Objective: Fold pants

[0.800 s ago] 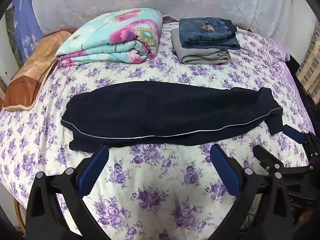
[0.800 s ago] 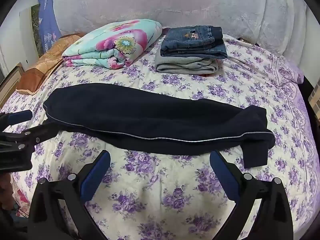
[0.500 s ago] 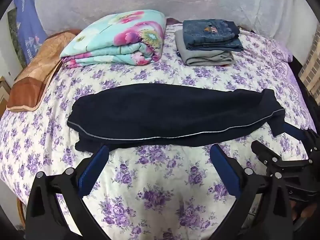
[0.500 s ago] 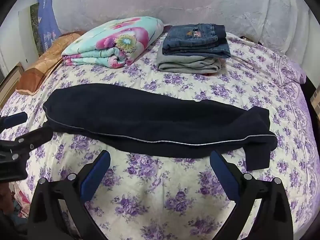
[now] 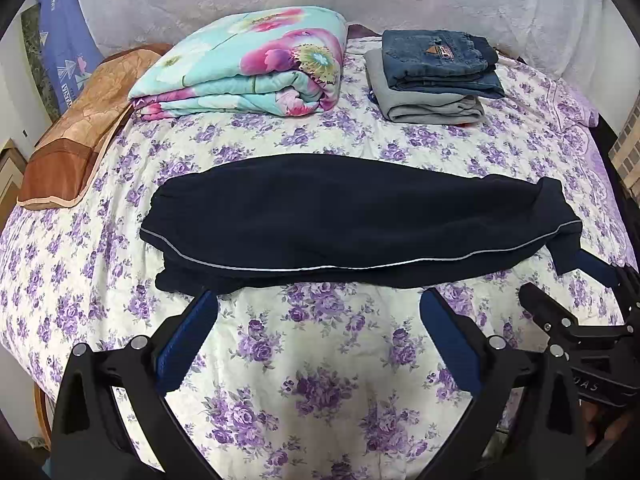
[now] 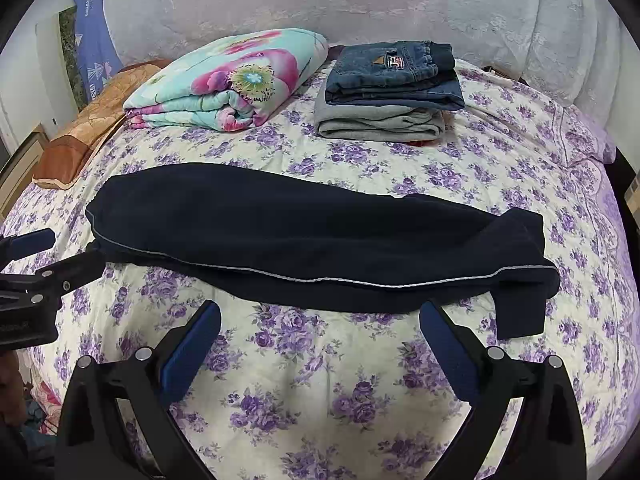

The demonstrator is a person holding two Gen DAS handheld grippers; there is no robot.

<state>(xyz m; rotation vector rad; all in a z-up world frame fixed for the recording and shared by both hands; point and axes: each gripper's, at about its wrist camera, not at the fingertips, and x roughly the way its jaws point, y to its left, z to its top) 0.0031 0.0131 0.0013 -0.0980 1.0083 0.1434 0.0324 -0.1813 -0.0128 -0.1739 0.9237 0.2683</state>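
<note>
**Both grippers spread and empty above dark pants laid lengthwise on a bed**

In the left wrist view, the left gripper (image 5: 318, 328) fills the lower part of the frame, its two blue-padded fingers (image 5: 188, 336) spread wide with only bedspread between them; nothing is pinched. The right wrist view shows the same for the right gripper (image 6: 320, 338): fingers (image 6: 448, 350) wide apart, hovering short of the cloth. Each tool also appears at the edge of the other's frame, the right one at lower right of the left view, the left one at middle left of the right view. This places one gripper near each end of the garment, an arrangement that judging by the task suits taking both ends at once for a crosswise fold.

The pants (image 5: 352, 228) lie across the middle of both frames, flat on the floral bedspread (image 5: 320, 380), apart from both grippers. They are navy or black, seemingly already doubled leg upon leg, with a thin pale stripe running along the near edge. One end, at right, has a small flap hanging toward the lower right; the other, at left, looks gathered.

In the upper frame, well apart from the pants, sit a folded flowered blanket (image 5: 248, 68) and a stack of folded jeans (image 5: 436, 60) over grey cloth.
</note>
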